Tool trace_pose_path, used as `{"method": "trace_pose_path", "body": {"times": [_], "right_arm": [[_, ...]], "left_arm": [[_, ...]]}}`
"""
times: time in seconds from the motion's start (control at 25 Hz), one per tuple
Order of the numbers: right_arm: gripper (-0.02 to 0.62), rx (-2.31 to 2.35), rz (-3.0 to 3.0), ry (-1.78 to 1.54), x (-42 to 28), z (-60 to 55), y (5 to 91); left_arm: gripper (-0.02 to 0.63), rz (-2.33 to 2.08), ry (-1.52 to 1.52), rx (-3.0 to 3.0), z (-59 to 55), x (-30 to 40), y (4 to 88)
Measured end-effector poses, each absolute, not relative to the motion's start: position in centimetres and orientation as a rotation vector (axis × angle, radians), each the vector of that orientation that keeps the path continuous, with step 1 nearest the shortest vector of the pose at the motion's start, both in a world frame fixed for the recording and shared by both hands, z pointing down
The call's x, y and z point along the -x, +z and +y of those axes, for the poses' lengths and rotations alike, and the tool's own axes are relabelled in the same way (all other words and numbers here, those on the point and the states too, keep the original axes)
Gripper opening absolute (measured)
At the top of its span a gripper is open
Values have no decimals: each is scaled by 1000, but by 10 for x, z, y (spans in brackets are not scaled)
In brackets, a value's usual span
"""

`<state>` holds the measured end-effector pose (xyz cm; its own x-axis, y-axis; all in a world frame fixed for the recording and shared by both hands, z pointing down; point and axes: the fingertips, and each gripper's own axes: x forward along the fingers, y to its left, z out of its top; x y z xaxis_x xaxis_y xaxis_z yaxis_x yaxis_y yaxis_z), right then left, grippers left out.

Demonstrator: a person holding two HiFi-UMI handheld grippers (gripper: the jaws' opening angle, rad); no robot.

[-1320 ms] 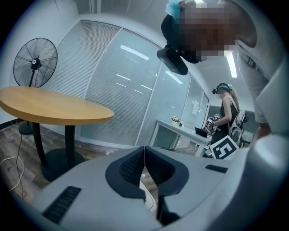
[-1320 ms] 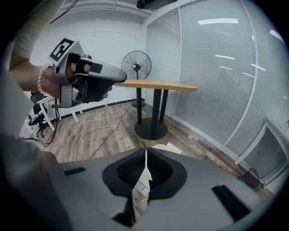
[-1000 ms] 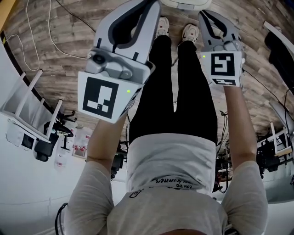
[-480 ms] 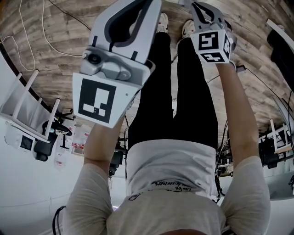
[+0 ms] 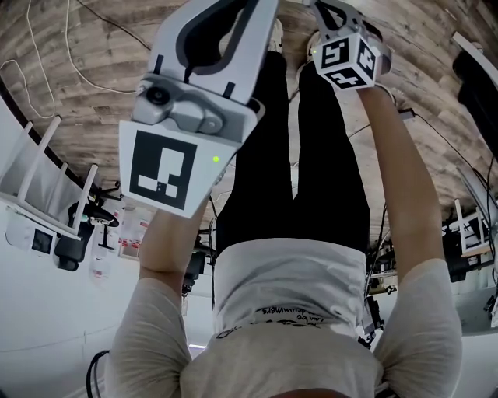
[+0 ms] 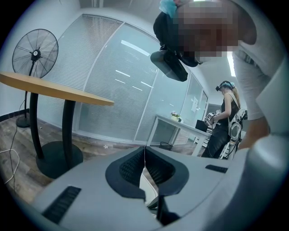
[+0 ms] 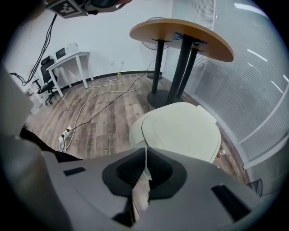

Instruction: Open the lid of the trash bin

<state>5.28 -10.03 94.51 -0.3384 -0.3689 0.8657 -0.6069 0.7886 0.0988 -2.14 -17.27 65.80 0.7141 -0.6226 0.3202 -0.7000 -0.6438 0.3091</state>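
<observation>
The trash bin [image 7: 180, 131] is a pale cream bin standing on the wood floor, its broad lid down flat. In the right gripper view it lies just beyond and below my right gripper [image 7: 146, 151], whose jaws are shut with nothing between them. That gripper [image 5: 333, 14] shows at the top of the head view, arm stretched out, marker cube behind it. My left gripper [image 6: 145, 149] is also shut and holds nothing; it points into the room, away from the bin. It fills the upper left of the head view [image 5: 226, 19].
A round wooden table [image 7: 180, 34] on black posts stands right behind the bin, next to a glass wall. Cables [image 7: 104, 97] and a power strip [image 7: 63, 135] lie on the floor. A white desk [image 7: 67, 61], a fan [image 6: 34, 52] and another person [image 6: 223, 122] stand farther off.
My right gripper has moved forward toward the top of the head view, arm extending. The left gripper has shifted only slightly.
</observation>
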Motion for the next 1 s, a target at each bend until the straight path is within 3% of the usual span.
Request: {"method": "trace_pose_path", "body": {"times": [0.64,0.8,1.0], "right_arm": [[-3,-668,-1848,315,-44,-88,971],[34,-684,-1857,321,-50,-92,963],[31,-716,-1872,324,-55,-104,949]], "left_arm": [[21,-1021,255,-2509,-172,15,657],[21,-1022,250,-2517,-172,14,649],[21,-1031,258,-2529,-173,16,643]]}}
